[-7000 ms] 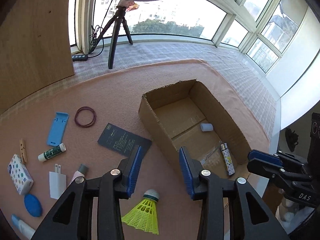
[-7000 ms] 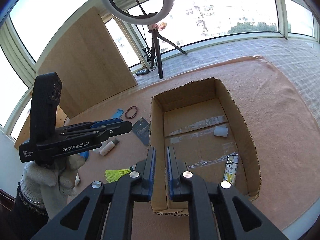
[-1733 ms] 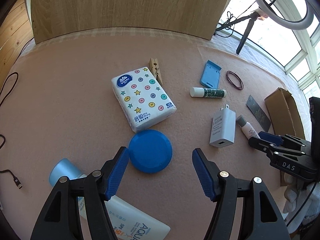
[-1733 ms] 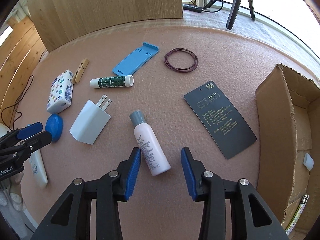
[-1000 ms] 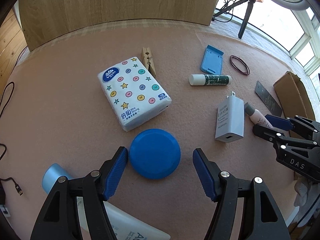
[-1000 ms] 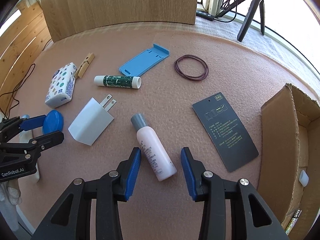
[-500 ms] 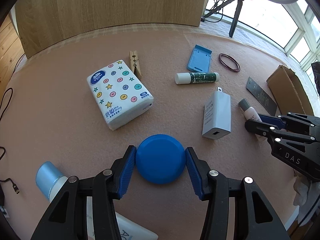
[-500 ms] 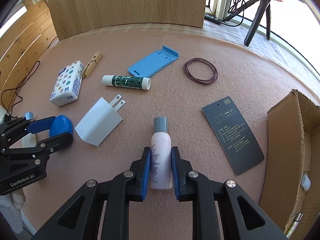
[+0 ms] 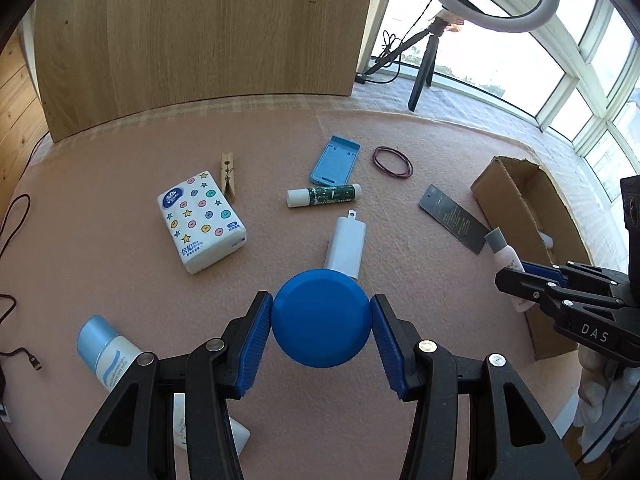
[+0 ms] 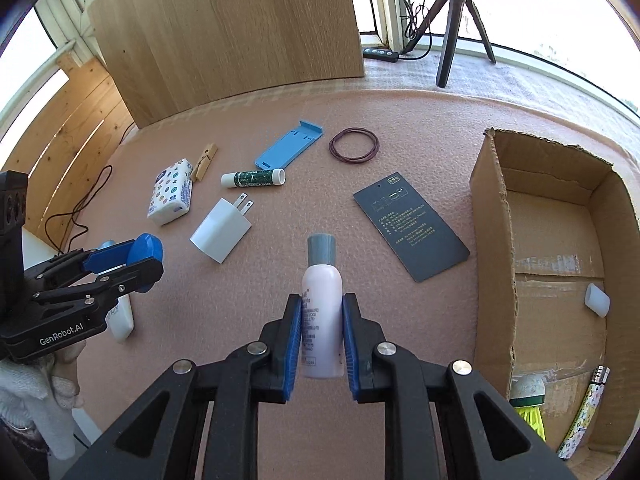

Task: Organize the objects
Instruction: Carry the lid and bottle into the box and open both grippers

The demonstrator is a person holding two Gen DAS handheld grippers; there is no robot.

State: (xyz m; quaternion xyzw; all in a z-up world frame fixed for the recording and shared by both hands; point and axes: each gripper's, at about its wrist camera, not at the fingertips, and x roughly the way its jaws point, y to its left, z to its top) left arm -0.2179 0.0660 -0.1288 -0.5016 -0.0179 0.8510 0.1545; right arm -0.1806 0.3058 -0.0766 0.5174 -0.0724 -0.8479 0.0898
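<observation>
My left gripper (image 9: 320,330) is shut on a round blue disc (image 9: 321,316) and holds it above the pink mat; it also shows in the right wrist view (image 10: 146,250). My right gripper (image 10: 321,342) is shut on a small pink bottle (image 10: 322,300) with a grey cap, lifted off the mat; the bottle also shows in the left wrist view (image 9: 505,254). An open cardboard box (image 10: 492,216) stands at the right and holds a shuttlecock (image 10: 529,404), a lighter (image 10: 580,416) and a small white piece (image 10: 597,300).
On the mat lie a white charger (image 10: 222,232), a tissue pack (image 10: 170,192), a clothespin (image 10: 204,162), a green-labelled tube (image 10: 254,178), a blue plastic holder (image 10: 288,150), a rubber band ring (image 10: 354,145), a dark card (image 10: 410,226) and a sunscreen tube (image 9: 108,354). A wooden panel (image 10: 228,28) and a tripod (image 10: 456,12) stand behind.
Both grippers have lifted their objects off the mat. The right gripper with the bottle has moved toward the box. The left gripper has risen with the disc.
</observation>
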